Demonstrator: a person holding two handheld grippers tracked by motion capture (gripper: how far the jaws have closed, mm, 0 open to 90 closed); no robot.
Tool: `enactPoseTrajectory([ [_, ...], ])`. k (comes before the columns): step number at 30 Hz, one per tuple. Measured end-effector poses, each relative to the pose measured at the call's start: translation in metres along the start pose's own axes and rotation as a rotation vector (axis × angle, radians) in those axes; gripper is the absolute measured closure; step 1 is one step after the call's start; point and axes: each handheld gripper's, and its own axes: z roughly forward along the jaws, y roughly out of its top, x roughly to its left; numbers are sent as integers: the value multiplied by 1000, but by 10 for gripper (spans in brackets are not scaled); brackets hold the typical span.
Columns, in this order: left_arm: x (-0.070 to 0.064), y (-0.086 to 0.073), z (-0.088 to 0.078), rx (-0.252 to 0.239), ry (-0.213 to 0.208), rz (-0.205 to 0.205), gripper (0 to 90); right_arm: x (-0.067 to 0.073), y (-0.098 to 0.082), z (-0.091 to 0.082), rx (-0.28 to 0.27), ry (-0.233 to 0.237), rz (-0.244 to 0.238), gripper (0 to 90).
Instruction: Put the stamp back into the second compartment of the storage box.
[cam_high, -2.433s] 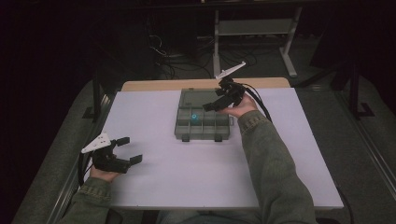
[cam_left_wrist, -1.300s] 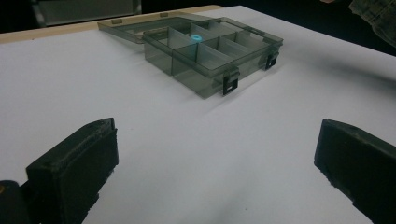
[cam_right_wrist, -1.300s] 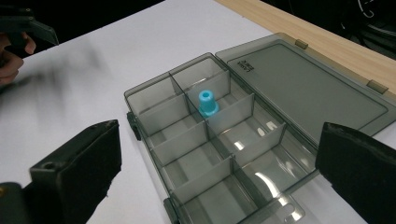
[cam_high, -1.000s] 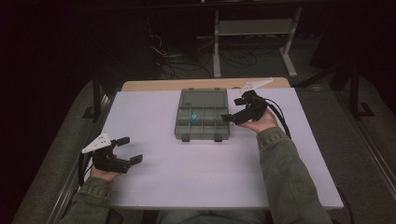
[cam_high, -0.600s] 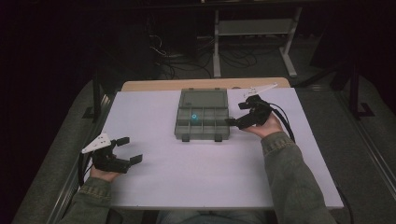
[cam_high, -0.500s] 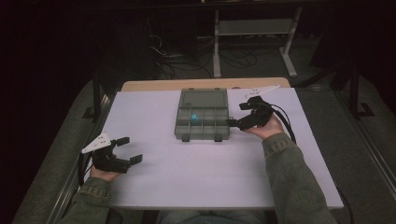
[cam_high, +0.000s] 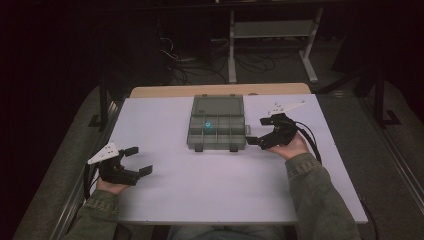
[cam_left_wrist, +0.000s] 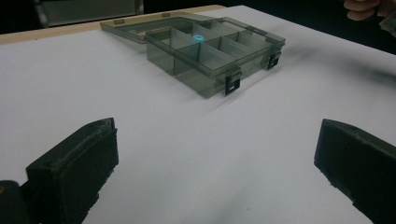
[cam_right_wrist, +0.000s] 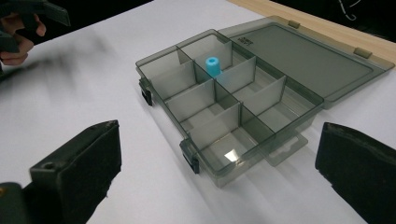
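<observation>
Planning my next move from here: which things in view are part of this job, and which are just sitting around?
Part of the job:
- compartment box, lid open and lying flat behind it
- blue cylinder, upright in one compartment
- right gripper, jaws open, beside the box
- left gripper, jaws open, apart from the box

Just around:
- metal stand on the floor beyond the table
- floor cables

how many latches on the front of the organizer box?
2: both on the smoky organizer box's front wall, one latch at the near corner, the other latch at the far corner.
</observation>
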Motion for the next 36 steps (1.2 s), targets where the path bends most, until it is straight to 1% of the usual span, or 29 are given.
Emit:
enactPoseTrajectory([
  [1,0,0,0,-1,0,-1,0,1,-1,-2,-7,-4,-3,0],
  [3,0,0,0,-3,0,-4,0,3,-3,-4,-15,6,6,0],
  [4,0,0,0,-2,1,-3,0,4,-4,-5,-21,5,1,0],
  [7,0,0,0,-3,0,-3,0,7,-7,-9,-40,10,8,0],
  [11,0,0,0,-7,0,-5,0,10,-12,-12,-52,12,3,0],
  [13,0,0,0,-9,0,-6,0,10,-15,-13,-57,-3,3,0],
  [14,0,0,0,-10,0,-6,0,10,-18,-14,-61,3,14,0],
  [16,0,0,0,-12,1,-3,0,9,-23,-15,-66,-8,21,0],
  [20,0,1,0,-11,1,1,0,10,-31,-19,-66,-12,33,0],
  [26,-1,1,-1,-13,1,-3,0,13,-39,-27,-81,-30,31,0],
  [29,-1,1,0,-14,0,0,0,15,-42,-32,-92,-47,39,0],
  [30,-1,1,0,-14,0,0,0,14,-43,-34,-97,-49,35,0],
  [32,-1,1,0,-15,-1,-1,0,15,-45,-38,-107,-54,46,0],
  [33,-1,1,0,-14,0,-1,0,15,-46,-39,-114,-56,41,0],
  [35,0,1,-1,-1,1,15,0,15,-49,-40,-110,-64,44,0],
  [36,0,1,-1,-5,0,13,0,15,-51,-41,-110,-66,43,0],
])
